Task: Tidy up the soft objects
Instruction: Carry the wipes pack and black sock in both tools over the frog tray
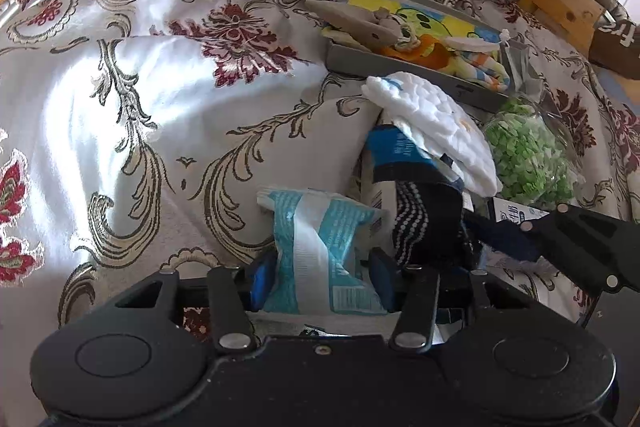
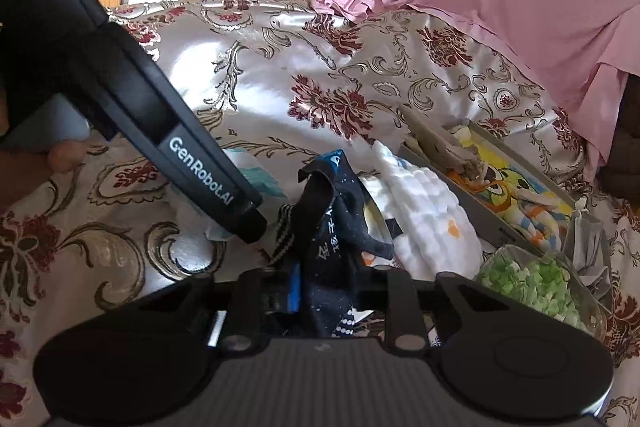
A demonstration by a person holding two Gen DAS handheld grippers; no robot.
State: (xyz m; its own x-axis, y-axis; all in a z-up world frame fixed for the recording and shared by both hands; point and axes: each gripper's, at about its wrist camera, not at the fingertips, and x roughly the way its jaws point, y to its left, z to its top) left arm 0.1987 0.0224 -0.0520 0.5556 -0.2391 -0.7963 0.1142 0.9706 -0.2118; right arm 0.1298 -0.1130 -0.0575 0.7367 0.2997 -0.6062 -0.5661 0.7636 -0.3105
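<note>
A dark navy sock (image 2: 340, 227) with white lettering and a dotted cuff stands bunched between the right gripper (image 2: 324, 295), whose jaws are clenched on it. Just beside it, a crumpled pale-blue and white packet (image 1: 316, 251) sits in the left gripper (image 1: 320, 283), jaws apparently pressing its sides. Both lie on a floral satin bedspread (image 1: 160, 107), near a white knitted piece (image 1: 436, 131), a bag of green bits (image 1: 528, 155) and a grey tray (image 1: 400, 67).

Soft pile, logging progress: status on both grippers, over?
Left gripper clamped on blue-white packet. Right gripper pinching dark sock. Gray tray behind, white pad beside; nothing blocking.
</note>
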